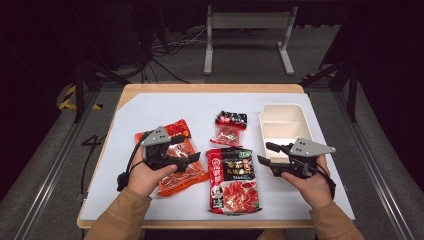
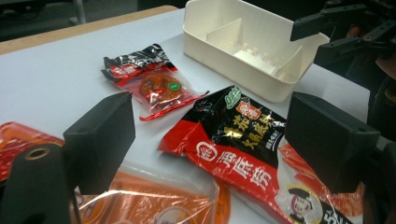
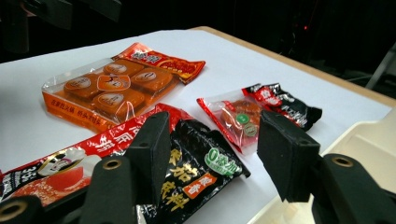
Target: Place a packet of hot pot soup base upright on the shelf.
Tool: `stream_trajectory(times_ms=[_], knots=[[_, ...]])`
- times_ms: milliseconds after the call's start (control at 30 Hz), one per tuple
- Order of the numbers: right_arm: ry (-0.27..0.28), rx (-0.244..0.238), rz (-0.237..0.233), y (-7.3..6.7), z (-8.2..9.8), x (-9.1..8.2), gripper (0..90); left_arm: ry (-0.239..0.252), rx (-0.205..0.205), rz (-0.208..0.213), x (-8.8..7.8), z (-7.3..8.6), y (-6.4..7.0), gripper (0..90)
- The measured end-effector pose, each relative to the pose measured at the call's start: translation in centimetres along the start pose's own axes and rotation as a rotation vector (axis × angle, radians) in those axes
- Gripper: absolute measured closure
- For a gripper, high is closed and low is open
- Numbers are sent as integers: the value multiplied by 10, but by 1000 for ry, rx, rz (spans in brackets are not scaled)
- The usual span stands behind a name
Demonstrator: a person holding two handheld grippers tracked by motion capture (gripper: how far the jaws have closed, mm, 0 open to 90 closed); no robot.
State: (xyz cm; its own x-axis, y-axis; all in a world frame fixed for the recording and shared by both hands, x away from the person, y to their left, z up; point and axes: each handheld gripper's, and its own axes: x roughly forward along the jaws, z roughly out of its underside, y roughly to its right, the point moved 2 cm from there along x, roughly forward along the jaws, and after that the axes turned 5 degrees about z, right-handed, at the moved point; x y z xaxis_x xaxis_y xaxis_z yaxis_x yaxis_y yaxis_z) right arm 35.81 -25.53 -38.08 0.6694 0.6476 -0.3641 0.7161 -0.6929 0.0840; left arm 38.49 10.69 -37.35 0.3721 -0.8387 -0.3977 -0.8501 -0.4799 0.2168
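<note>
High view: the left tool (image 1: 189, 148) hovers spread, holding nothing, over the orange snack tray (image 1: 177, 172) near the surface's left edge. At mid-surface by the near edge lies the big red-and-black packet (image 1: 232, 182), the small packet (image 1: 229, 128) behind it. The right tool (image 1: 264, 152), half spread and empty, points at the big packet's top corner; pinch that flat edge squarely, then lift toward the cream box (image 1: 280, 125) at the right edge.

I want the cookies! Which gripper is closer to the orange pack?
Left. The left gripper hovers right over the orange pack; the right gripper is across the table by the white box.
</note>
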Motion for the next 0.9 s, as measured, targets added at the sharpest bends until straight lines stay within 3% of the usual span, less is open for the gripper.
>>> stream_trajectory(times_ms=[167,233,400,567,900], knots=[[30,-27,14,0,-1,0,437,-34,-20,35,25,1,-6,250],[19,-9,10,1,0,-1,425,-53,-27,25,35,3,-11,269],[8,13,38,4,0,-5,388,-73,-56,0,48,4,-20,255],[6,21,37,6,1,-6,383,-86,-91,11,59,7,-24,231],[9,33,26,5,1,-6,381,-155,-95,3,79,14,-26,182]])
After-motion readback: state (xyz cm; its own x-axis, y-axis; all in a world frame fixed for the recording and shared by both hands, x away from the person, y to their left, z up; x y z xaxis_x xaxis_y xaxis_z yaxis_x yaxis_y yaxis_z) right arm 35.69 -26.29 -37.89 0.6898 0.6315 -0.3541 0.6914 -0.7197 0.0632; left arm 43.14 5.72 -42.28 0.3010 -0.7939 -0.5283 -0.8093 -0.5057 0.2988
